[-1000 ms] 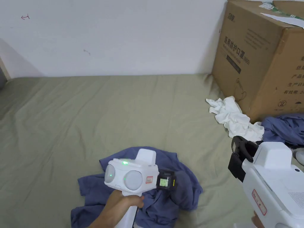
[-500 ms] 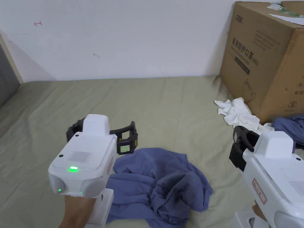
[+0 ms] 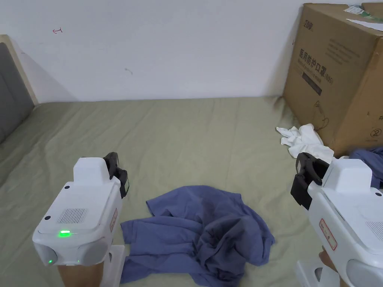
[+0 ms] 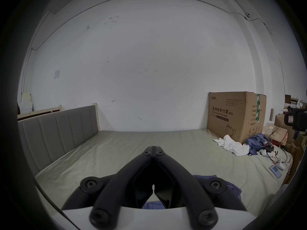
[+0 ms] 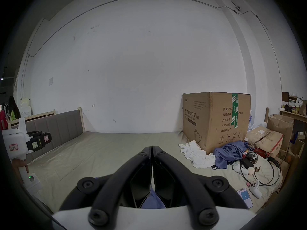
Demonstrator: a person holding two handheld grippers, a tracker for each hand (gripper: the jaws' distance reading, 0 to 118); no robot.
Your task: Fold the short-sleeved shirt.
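Observation:
A crumpled blue short-sleeved shirt (image 3: 202, 233) lies bunched on the olive bed sheet (image 3: 179, 130) near the front edge; a patch of it shows low in the left gripper view (image 4: 222, 183) and between the jaws in the right gripper view (image 5: 152, 200). My left gripper (image 3: 119, 175) hovers to the left of the shirt, apart from it, its jaws closed together with nothing between them (image 4: 153, 148). My right gripper (image 3: 305, 175) hangs to the right of the shirt, also shut and empty (image 5: 152, 148). Both point toward the far wall.
A big cardboard box (image 3: 336, 71) stands at the back right of the bed. A white cloth (image 3: 305, 142) and another blue garment (image 3: 368, 159) lie by it, with cables and small devices (image 5: 254, 168) beyond. A grey headboard (image 3: 11, 89) bounds the left side.
The left gripper lifted off the shirt, swung left, and its jaws went from open to shut. The shirt now lies free. The right gripper has barely moved; the head camera shifted left.

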